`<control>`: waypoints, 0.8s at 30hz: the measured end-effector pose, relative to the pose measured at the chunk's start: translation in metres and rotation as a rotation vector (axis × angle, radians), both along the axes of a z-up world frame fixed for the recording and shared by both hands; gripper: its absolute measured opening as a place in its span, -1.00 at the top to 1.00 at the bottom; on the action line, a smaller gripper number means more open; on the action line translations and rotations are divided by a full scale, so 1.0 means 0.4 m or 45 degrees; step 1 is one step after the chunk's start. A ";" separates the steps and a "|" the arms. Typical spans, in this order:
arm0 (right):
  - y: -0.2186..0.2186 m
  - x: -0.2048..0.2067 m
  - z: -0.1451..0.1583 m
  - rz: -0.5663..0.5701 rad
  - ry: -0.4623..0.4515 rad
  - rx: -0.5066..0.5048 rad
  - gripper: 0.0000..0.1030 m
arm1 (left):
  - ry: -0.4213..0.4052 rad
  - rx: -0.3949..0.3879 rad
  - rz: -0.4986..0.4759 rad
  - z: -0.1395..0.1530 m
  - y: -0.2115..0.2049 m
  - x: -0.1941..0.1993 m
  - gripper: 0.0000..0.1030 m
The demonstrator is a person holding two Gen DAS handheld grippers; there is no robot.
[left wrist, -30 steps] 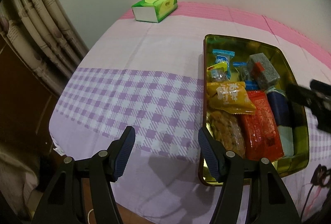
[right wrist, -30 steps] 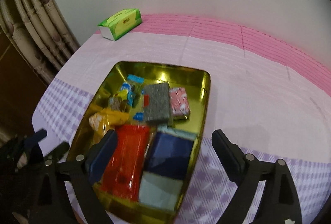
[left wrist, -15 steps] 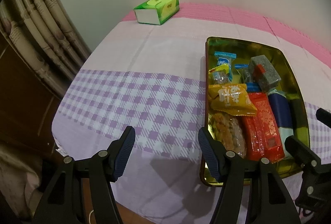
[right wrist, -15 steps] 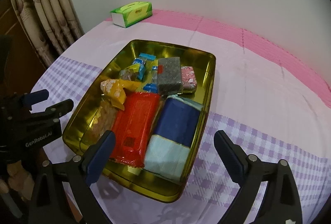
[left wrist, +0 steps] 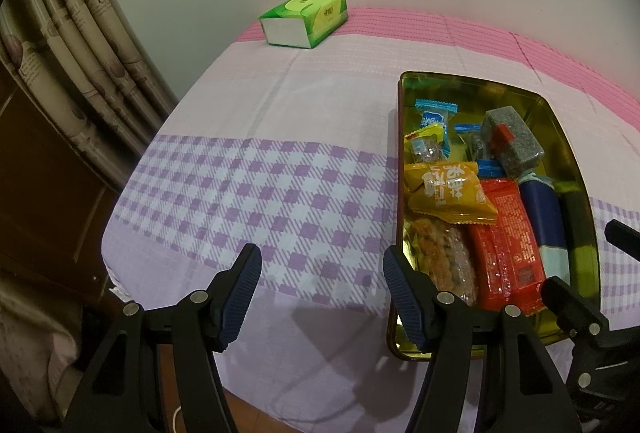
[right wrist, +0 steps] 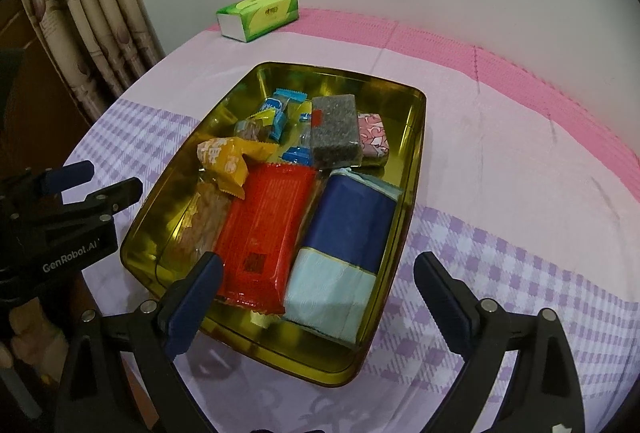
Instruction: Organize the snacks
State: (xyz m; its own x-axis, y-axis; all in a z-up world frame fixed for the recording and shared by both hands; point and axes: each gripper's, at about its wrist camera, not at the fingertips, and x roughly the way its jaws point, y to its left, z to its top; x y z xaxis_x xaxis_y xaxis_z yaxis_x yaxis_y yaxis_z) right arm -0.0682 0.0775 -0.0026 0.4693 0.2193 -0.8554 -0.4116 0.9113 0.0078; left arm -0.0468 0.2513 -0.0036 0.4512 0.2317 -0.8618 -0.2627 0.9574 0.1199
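Nearest the right claw [right wrist: 318, 291], whose jaws have just been opening and now stand spread wide with nothing pressed between them, the near end of the gold tray [right wrist: 416, 153] is framed. No snack is gripped. The spread seems meant to fit a broad packet, judging by the blue and pale packet [right wrist: 344, 245] directly ahead of the jaws. Beside it, towards the claw's left finger, the red packet [right wrist: 264, 233] is laid lengthwise, and both are packed side by side, probably so the tray is filled neatly.

The left claw [left wrist: 322, 293] is held partly open and empty above the checked cloth [left wrist: 260, 193], just off the tray's left wall; its right finger is seen against the tray's near corner. It is apparently kept aside so that room is left for the other claw.

Further from the claws, an orange packet [right wrist: 224, 159] is tilted over a clear-wrapped bar [left wrist: 444, 257]. Beyond these, a grey block [right wrist: 334, 131], a pink packet [right wrist: 374, 135] and small blue sweets [right wrist: 278, 111] are gathered loosely at the tray's far end. Farthest off, a green tissue box [right wrist: 260, 15] is set against the wall, well apart from the tray.
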 end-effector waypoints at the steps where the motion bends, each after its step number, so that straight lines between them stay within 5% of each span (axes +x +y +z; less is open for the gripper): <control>1: 0.000 0.000 -0.001 0.002 0.004 0.000 -0.85 | 0.000 0.000 0.000 0.000 0.000 0.000 -0.24; 24: 0.001 -0.004 -0.011 0.015 0.024 -0.006 -0.85 | -0.001 0.000 0.002 0.000 0.001 -0.001 -0.24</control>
State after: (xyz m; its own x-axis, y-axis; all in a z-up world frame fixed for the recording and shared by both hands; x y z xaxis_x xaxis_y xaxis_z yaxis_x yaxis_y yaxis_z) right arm -0.0698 0.0780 -0.0069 0.4506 0.2208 -0.8650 -0.4222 0.9064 0.0115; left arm -0.0474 0.2518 -0.0035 0.4512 0.2325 -0.8616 -0.2641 0.9570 0.1199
